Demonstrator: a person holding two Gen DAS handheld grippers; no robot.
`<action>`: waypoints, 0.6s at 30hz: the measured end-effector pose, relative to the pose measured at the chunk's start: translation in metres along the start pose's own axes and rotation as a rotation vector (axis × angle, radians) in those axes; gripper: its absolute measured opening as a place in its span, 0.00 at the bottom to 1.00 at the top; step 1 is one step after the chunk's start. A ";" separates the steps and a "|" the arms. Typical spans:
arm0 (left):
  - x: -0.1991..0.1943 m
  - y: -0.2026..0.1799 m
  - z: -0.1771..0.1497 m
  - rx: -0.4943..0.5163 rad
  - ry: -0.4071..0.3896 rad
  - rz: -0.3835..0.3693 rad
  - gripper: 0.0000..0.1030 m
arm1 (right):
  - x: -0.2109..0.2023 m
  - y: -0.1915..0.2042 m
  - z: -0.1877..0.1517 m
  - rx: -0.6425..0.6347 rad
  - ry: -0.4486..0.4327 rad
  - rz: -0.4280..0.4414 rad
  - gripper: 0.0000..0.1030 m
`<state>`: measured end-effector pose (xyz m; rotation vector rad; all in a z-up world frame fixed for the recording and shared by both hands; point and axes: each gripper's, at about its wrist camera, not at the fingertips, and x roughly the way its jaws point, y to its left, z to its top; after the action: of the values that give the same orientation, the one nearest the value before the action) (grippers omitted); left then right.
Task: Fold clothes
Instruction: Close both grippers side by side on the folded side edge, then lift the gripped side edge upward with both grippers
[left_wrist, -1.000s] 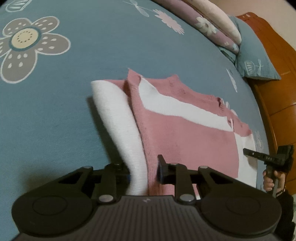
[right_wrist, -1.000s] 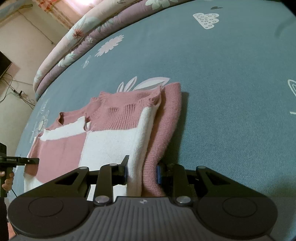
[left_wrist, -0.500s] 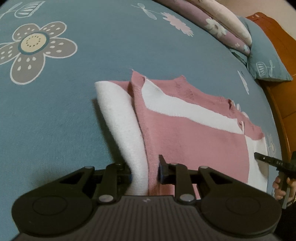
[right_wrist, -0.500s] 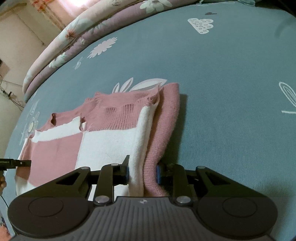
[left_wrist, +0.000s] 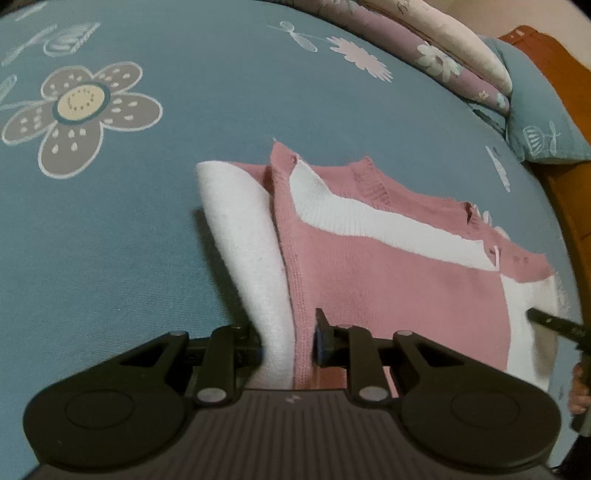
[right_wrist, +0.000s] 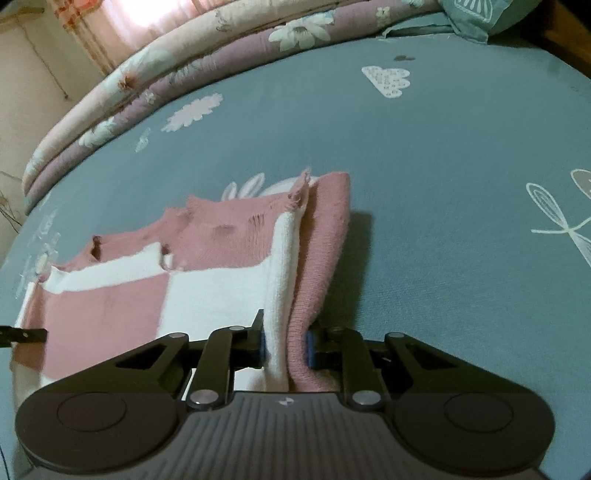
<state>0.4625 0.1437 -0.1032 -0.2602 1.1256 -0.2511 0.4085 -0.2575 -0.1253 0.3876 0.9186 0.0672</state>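
Showing a pink-and-white sweater (left_wrist: 388, 266) on the bed (left_wrist: 129, 240), sides already folded inward, with left gripper (left_wrist: 288, 341) and right gripper (right_wrist: 286, 345), its fingers just closing, each pinching a doubled near edge; the lengthwise fold remains.

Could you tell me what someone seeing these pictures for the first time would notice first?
First, the pink and white sweater lying mid-frame on the blue bedsheet, its near edges bunched up. Each side fold is pinched: the left gripper is shut on one, the right gripper on the other, its jaws having just closed further. Next, the big grey flower print at upper left of the left view.
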 end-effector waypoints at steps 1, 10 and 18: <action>-0.002 -0.004 0.000 0.011 -0.005 0.013 0.20 | -0.004 0.002 0.000 0.008 -0.007 0.001 0.21; -0.024 -0.040 -0.001 0.082 -0.044 0.033 0.19 | -0.036 0.029 -0.001 -0.022 -0.040 0.023 0.21; -0.047 -0.071 -0.002 0.133 -0.097 -0.023 0.18 | -0.068 0.056 -0.002 -0.075 -0.074 0.059 0.21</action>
<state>0.4366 0.0917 -0.0411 -0.1655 1.0058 -0.3286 0.3717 -0.2200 -0.0553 0.3452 0.8292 0.1404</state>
